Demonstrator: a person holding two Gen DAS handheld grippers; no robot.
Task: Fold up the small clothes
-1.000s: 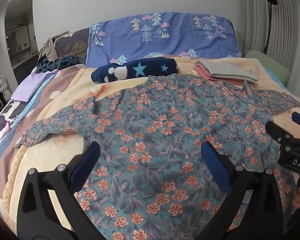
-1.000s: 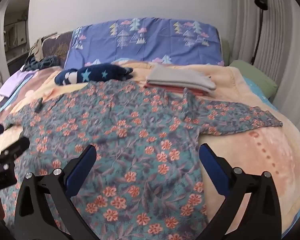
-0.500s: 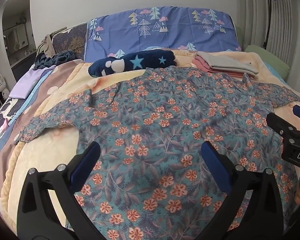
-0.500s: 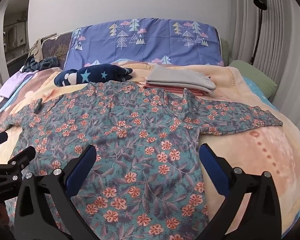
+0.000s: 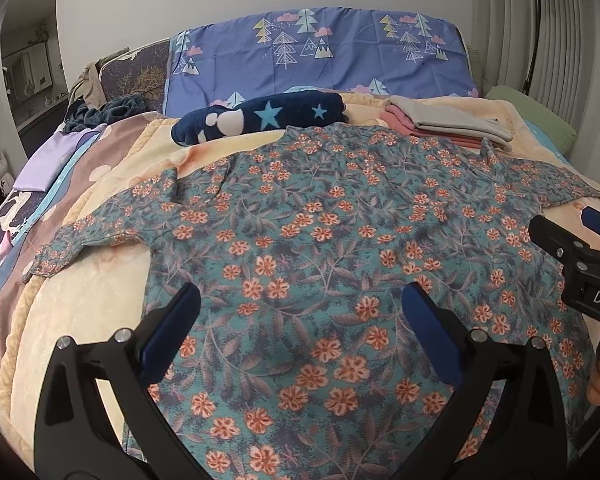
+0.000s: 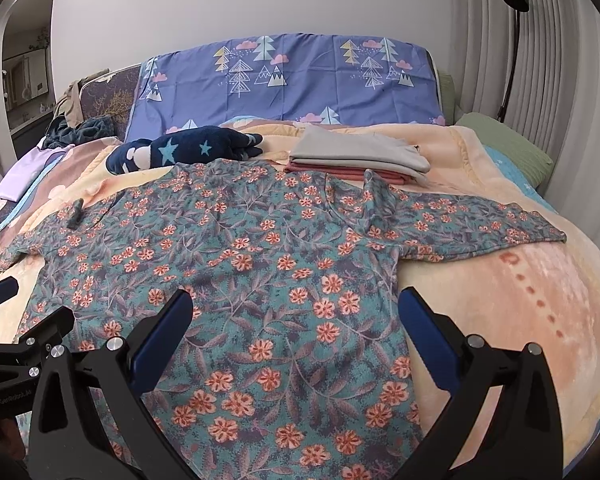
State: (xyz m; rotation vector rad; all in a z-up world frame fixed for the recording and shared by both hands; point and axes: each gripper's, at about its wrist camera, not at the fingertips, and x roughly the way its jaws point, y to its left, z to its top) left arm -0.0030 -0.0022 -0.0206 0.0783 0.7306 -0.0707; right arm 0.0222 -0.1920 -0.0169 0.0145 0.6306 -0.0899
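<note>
A teal long-sleeved top with orange flowers (image 5: 332, 240) lies spread flat on the bed, sleeves out to both sides; it also fills the right wrist view (image 6: 260, 264). My left gripper (image 5: 300, 320) is open and empty, above the top's lower left part. My right gripper (image 6: 296, 320) is open and empty, above the top's lower right part. The right gripper also shows at the right edge of the left wrist view (image 5: 580, 256). The left gripper shows at the left edge of the right wrist view (image 6: 16, 320).
A folded grey and pink stack (image 6: 360, 156) and a rolled navy star garment (image 6: 188, 150) lie behind the top. A blue tree-print pillow (image 6: 288, 80) stands at the headboard. A peach blanket (image 6: 520, 312) covers the bed. A floor lamp (image 6: 514, 40) stands at the right.
Both grippers have drawn back and up a little from the top, so more of it shows. Both stay open and empty. The top has not moved.
</note>
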